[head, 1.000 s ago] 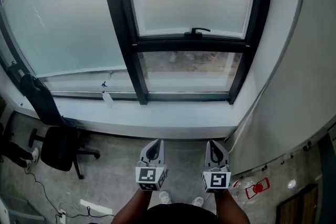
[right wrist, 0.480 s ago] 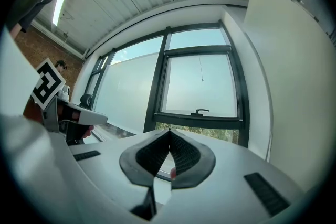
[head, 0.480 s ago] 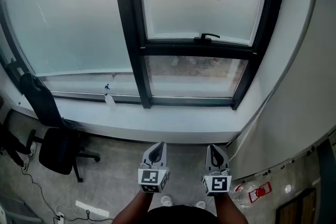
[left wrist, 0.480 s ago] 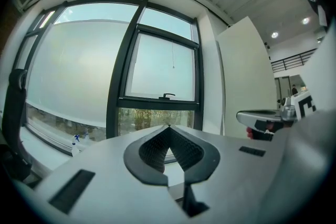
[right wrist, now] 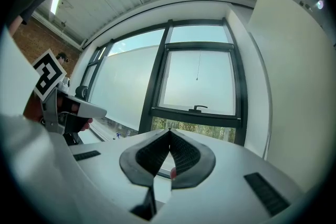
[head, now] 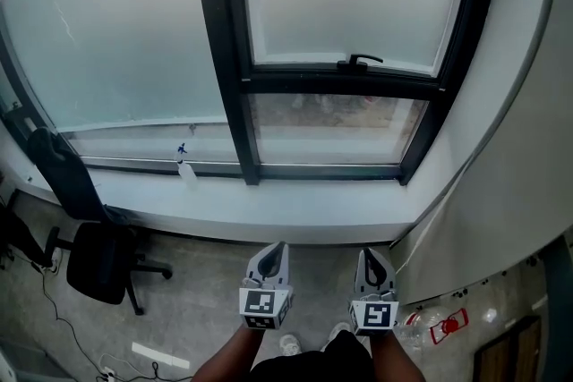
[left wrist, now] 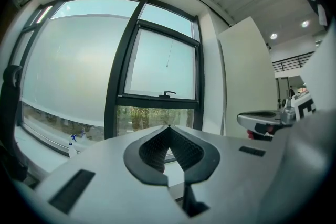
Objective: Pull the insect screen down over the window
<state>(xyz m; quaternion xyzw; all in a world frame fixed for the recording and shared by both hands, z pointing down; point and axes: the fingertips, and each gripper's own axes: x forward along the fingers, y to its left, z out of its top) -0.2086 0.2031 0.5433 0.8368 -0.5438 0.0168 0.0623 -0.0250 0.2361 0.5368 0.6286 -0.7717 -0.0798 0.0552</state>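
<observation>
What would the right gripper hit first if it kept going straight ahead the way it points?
Probably the small lower window pane beneath the handle, or its sill; nothing shows in between, but depth is unclear.

Black window frame (head: pixel 224 58), milky grey-white panes (head: pixel 116 40). Green foliage (left wrist: pixel 137 117) behind lower glass. White sill (head: pixel 269 212). Clear spray bottle (head: pixel 185 167), blue trigger. Black office chair (head: pixel 97 262) on mottled grey floor (head: pixel 197 304). Pale grey left gripper (head: pixel 279 247) and right gripper (head: pixel 367 254): black ribbed pads, black-and-white square markers.
</observation>
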